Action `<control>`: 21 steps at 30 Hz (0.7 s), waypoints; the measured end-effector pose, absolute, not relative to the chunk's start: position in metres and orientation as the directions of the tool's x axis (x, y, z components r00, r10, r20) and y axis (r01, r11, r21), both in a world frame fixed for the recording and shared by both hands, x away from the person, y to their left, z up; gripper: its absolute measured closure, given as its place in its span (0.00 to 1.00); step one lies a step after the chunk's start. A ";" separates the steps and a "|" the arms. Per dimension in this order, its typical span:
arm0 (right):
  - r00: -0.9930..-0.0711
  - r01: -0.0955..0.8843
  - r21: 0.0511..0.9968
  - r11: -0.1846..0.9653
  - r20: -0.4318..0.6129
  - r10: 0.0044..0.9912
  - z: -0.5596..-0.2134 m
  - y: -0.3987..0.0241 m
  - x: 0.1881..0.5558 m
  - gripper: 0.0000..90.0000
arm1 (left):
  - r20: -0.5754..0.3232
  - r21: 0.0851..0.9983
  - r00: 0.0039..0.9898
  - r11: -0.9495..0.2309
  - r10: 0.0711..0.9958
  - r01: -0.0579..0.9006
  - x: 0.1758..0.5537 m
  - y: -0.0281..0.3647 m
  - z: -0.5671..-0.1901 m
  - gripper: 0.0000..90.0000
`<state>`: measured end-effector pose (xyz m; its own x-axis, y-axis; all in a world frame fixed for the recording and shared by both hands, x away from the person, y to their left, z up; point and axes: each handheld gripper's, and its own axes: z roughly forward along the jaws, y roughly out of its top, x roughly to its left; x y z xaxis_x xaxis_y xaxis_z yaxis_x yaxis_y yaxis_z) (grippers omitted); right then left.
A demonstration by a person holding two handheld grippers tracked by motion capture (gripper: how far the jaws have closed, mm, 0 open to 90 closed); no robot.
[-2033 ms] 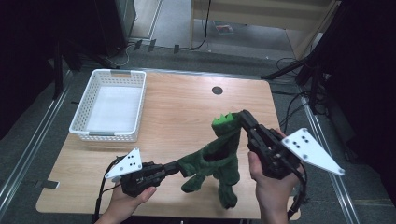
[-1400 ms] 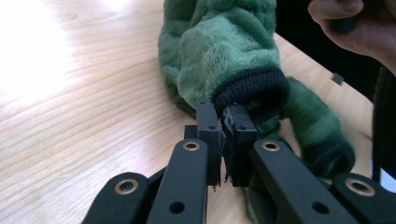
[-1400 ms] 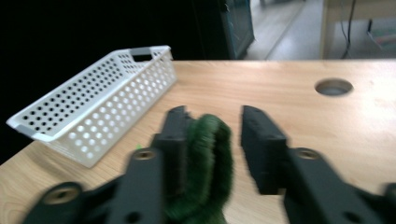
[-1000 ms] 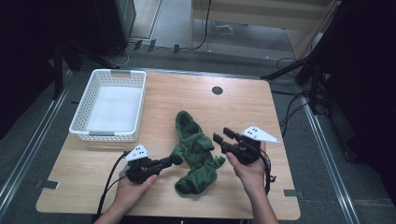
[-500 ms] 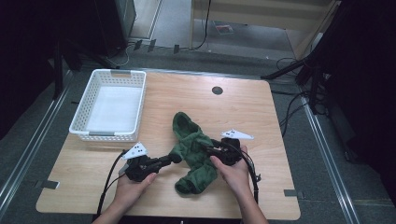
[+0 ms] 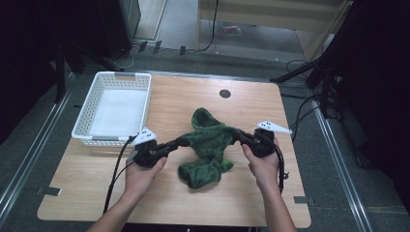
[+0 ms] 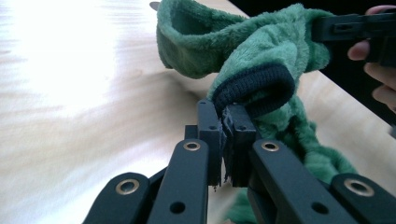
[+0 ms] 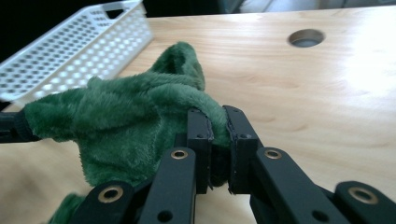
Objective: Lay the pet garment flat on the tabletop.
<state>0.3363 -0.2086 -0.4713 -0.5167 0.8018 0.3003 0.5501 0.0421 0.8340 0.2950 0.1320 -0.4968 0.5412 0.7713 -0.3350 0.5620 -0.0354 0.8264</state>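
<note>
A fuzzy green garment (image 6: 208, 140) with dark ribbed cuffs lies bunched on the middle of the wooden table (image 6: 169, 198). My left gripper (image 6: 180, 141) is shut on its dark cuff (image 7: 254, 88) at the garment's left side. My right gripper (image 6: 240, 136) is shut on green fabric (image 8: 140, 116) at the garment's right side. The stretch between the two grippers is held just above the table. A hood-like end (image 6: 205, 117) lies toward the far side and a folded part (image 6: 200, 173) rests near the front edge.
A white perforated basket (image 6: 113, 108) stands at the table's far left with nothing in it. A round cable hole (image 6: 225, 94) sits near the far edge. Cables trail from both grippers toward the person's forearms.
The garment, held high by the right gripper two seconds ago, has come down onto the table. The right gripper now grips it low at the right side; the left hand barely moved.
</note>
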 end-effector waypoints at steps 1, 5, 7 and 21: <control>-0.508 0.557 0.829 0.047 0.295 0.809 -0.470 -0.209 0.343 0.92 | -0.335 0.819 0.532 -0.039 0.778 0.572 0.304 0.127 -0.496 0.98; -0.449 0.597 0.800 0.055 0.277 0.850 -0.480 -0.211 0.375 0.92 | -0.328 0.786 0.488 -0.052 0.809 0.616 0.332 0.113 -0.502 0.98; -0.421 0.628 0.774 0.082 0.250 0.872 -0.494 -0.212 0.391 0.92 | -0.324 0.739 0.443 -0.069 0.836 0.671 0.357 0.104 -0.518 0.98; -0.420 0.629 0.773 0.084 0.246 0.873 -0.519 -0.222 0.401 0.50 | -0.275 0.740 0.436 -0.100 0.857 0.665 0.367 0.094 -0.531 0.83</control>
